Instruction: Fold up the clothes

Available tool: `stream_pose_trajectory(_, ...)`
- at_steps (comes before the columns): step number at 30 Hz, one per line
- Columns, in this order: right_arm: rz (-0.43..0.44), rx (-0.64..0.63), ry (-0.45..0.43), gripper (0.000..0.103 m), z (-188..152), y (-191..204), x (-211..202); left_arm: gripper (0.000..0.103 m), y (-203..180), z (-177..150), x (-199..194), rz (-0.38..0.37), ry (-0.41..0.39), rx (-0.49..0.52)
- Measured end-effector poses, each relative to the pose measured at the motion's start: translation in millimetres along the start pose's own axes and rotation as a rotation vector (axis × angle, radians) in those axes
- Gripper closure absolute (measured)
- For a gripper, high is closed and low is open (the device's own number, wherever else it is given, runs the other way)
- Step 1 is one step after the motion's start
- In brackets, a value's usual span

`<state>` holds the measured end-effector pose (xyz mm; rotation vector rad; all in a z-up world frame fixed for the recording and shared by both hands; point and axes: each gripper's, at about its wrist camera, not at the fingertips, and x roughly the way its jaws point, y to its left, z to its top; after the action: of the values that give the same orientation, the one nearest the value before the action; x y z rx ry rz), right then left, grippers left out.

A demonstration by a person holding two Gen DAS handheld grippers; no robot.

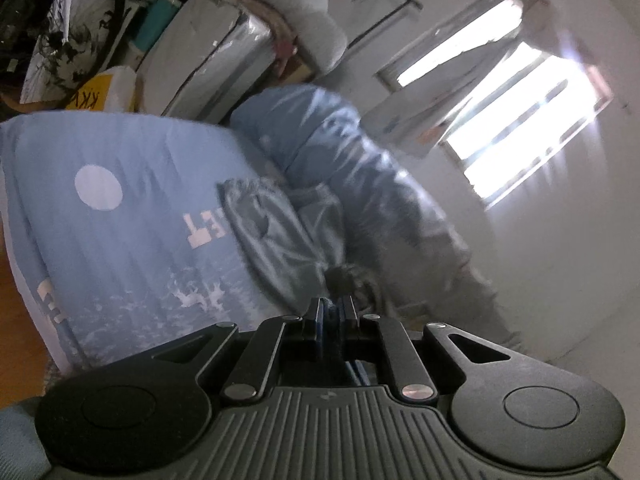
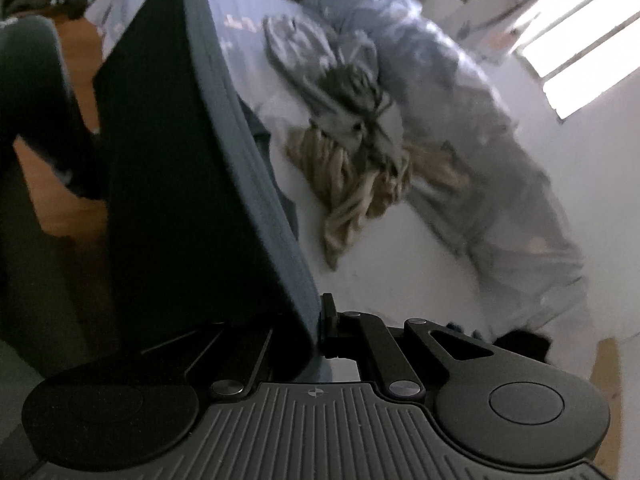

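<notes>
A dark navy garment (image 2: 168, 184) with a lighter blue hem (image 2: 250, 168) rises as a taut sheet over the left half of the right wrist view. My right gripper (image 2: 320, 320) is shut on its lower edge; only the right finger (image 2: 329, 316) shows. In the left wrist view my left gripper (image 1: 333, 310) is shut on a thin fold of dark blue cloth (image 1: 331, 322), apparently the same garment. On the bed ahead lie a grey-blue garment (image 1: 272, 236) and a beige knitted piece (image 2: 352, 188).
The bed has a light blue printed cover (image 1: 120, 240) and a bare white sheet (image 2: 380, 276). A crumpled blue quilt (image 1: 340, 148) lies along the wall. Boxes (image 1: 208, 52) are stacked behind the bed. A bright window (image 1: 520, 128) is at the right, and wooden floor (image 2: 60, 216) at the left.
</notes>
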<state>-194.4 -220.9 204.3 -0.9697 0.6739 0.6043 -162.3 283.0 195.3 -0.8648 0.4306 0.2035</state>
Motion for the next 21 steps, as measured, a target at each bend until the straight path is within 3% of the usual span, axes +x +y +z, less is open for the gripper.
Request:
stream_pose_trajectory(14,0.238,0.187,0.175,0.099,-11,-90,200,0.092,-11,-24,218,0.219,0.166,0.086)
stream_pose_trajectory(18,0.326,0.311,0.212,0.096,-25,-112,258,0.092,1,-37,268,0.294,0.196,0.116)
stream_pose_trajectory(21,0.374,0.489,0.21,0.088,-48,-129,287,0.091,13,-45,278,0.276,0.188,0.15)
